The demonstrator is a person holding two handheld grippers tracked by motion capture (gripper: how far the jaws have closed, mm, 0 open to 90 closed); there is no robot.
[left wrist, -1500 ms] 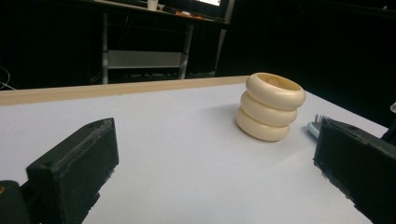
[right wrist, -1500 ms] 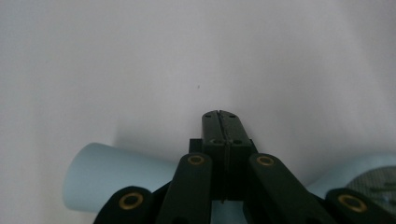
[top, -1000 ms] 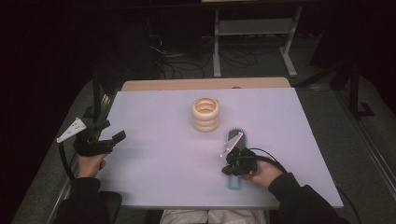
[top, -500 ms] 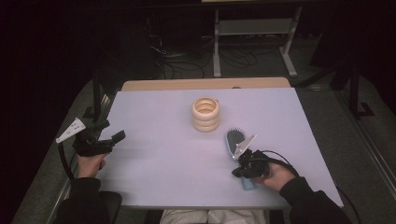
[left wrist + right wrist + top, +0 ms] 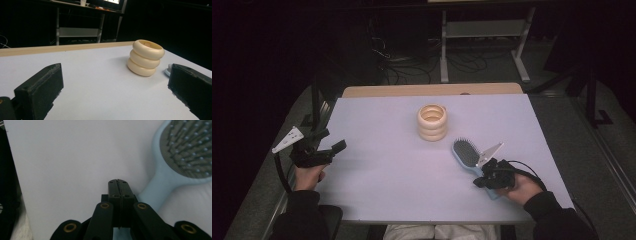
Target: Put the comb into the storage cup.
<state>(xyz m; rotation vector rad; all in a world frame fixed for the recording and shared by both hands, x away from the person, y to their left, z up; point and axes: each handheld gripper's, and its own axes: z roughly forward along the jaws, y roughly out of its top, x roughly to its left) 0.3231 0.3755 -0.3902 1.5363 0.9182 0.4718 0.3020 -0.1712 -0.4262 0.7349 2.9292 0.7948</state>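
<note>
Right claw (image 5: 486, 176) has its jaws pressed together with nothing between them, as the right gripper view shows: the 2 black jaws meet in a thin line. It sits low over the desk (image 5: 382, 195), just beside the handle of the brush (image 5: 468, 155). Left claw (image 5: 324, 150) waits at the left edge of the desk with its jaws wide apart and empty.

The brush is light blue and lies flat with the bristles up, near the front right of the desk. Its head points toward the holder (image 5: 432, 122), a cream cup made like 3 stacked rings, which stands upright in the middle and is well apart from both claws.

My judgement is that the work is about the brush, perhaps to bring it to the holder. Several things could go wrong. With closed jaws the right claw can only push, so the brush may slide or turn away. The handle is smooth and rounded, so a grip near its end could slip. If the brush swings wide, its head may knock the holder over.
</note>
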